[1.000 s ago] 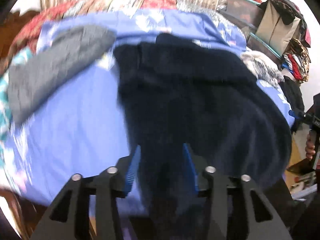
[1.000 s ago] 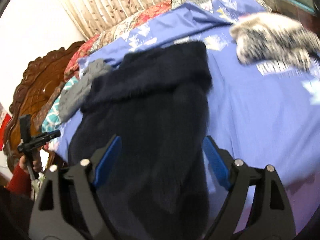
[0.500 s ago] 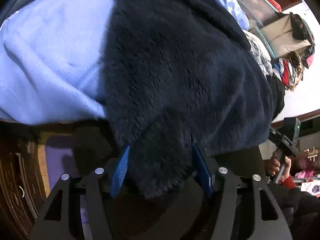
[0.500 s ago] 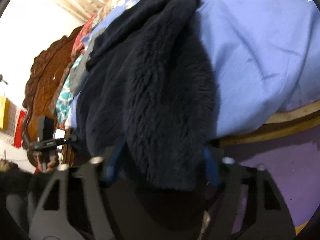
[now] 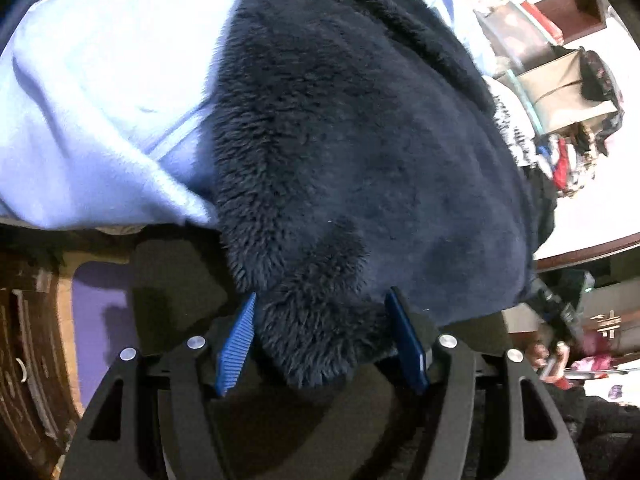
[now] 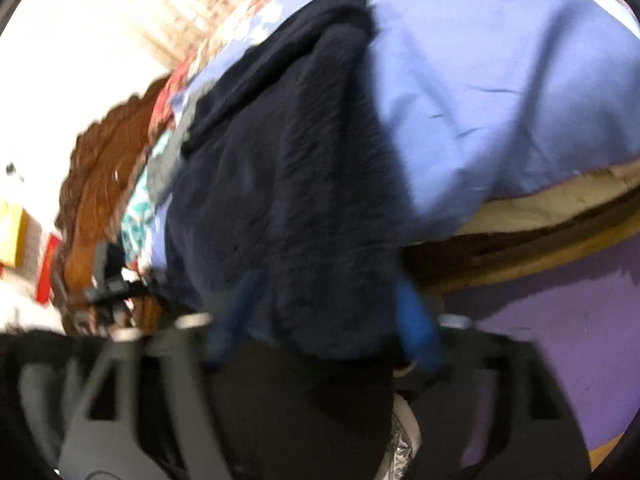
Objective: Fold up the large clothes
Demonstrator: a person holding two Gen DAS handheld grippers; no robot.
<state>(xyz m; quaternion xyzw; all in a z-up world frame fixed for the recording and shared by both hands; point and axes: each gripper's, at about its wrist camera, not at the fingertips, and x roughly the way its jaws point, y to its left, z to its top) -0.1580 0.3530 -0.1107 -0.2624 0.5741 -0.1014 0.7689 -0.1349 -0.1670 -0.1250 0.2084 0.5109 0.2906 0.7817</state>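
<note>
The dark fleece garment lies on the blue-sheeted bed, its hem now hanging over the near edge where a second ago it lay flat. Both grippers have dropped to that hem: the left gripper stands wide open with fleece between its pads, and the right gripper, though blurred, looks equally open, so neither corner is pinched yet.

Both wrist views close on fleece garment.

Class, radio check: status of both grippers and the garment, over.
Left gripper open, straddling navy fleece garment hem. Right gripper open, same hem, view blurred. Garment overhangs blue bedsheet edge. Nothing blocking.
</note>
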